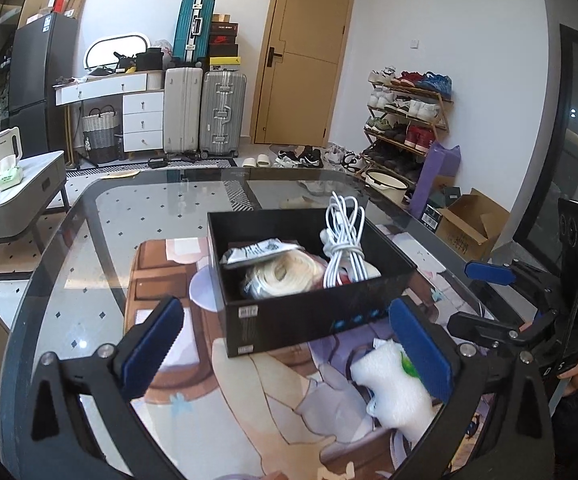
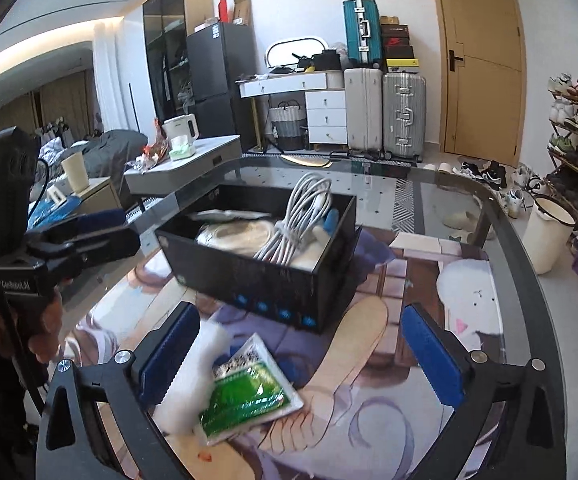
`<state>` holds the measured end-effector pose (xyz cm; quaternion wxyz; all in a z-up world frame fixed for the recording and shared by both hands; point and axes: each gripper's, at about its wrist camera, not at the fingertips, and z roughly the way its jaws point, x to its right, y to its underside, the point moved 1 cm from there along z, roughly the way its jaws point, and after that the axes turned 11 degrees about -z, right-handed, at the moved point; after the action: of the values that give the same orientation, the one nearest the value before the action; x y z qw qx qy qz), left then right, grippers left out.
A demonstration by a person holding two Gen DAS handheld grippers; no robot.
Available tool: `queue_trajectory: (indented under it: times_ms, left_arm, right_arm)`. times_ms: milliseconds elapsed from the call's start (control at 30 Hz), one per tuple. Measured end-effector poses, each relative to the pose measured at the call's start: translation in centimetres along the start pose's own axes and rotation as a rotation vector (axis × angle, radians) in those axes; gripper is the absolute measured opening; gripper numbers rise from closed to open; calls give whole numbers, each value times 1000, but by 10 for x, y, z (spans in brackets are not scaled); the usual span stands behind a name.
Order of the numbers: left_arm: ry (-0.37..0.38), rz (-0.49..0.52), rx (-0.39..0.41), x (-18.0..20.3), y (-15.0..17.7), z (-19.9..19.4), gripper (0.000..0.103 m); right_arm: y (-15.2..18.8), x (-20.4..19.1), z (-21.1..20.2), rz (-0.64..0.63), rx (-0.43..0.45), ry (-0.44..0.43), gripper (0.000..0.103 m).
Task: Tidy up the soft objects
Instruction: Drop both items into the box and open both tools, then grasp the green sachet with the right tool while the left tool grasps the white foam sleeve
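A black open box [image 1: 289, 320] [image 2: 249, 272] sits on the printed mat on the glass table. It holds a coiled white cable [image 1: 343, 248] [image 2: 293, 224], a cream coil [image 1: 285, 274] and a silvery packet [image 1: 257, 254]. A white foam piece [image 1: 393, 392] [image 2: 193, 376] and a green packet [image 2: 249, 392] lie on the mat in front of the box. My left gripper [image 1: 285, 344] is open, hovering before the box, its right finger over the foam. My right gripper [image 2: 301, 356] is open just above the foam and green packet.
The glass table's rim [image 1: 29, 300] curves around the mat. A side table [image 1: 29, 196] with a kettle stands to the left. Suitcases [image 1: 205, 112], a shoe rack [image 1: 405, 128], a cardboard box [image 1: 469, 224] and a white bucket [image 2: 549, 232] are beyond the table.
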<state>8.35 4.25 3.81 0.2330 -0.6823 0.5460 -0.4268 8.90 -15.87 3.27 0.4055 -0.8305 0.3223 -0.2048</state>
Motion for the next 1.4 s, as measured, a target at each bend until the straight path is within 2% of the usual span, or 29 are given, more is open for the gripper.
queue_trajectory:
  times_ms: [167, 567, 867, 1133, 1400]
  left_arm:
    - [-6, 14, -29, 2, 14, 2, 103]
    - [-2, 40, -95, 8, 41, 8, 103]
    - [-3, 51, -107, 7, 44, 7, 103]
    - [-2, 43, -114, 2, 44, 8, 103]
    - [1, 44, -121, 0, 45, 9, 103]
  right_arm:
    - [8, -4, 1, -1, -14, -4, 102]
    - [27, -7, 19, -15, -131, -4, 102]
    - [34, -23, 35, -72, -207, -28, 102]
    - [35, -42, 45, -124, -248, -100, 102]
    - [39, -55, 56, -169, -288, -131, 102]
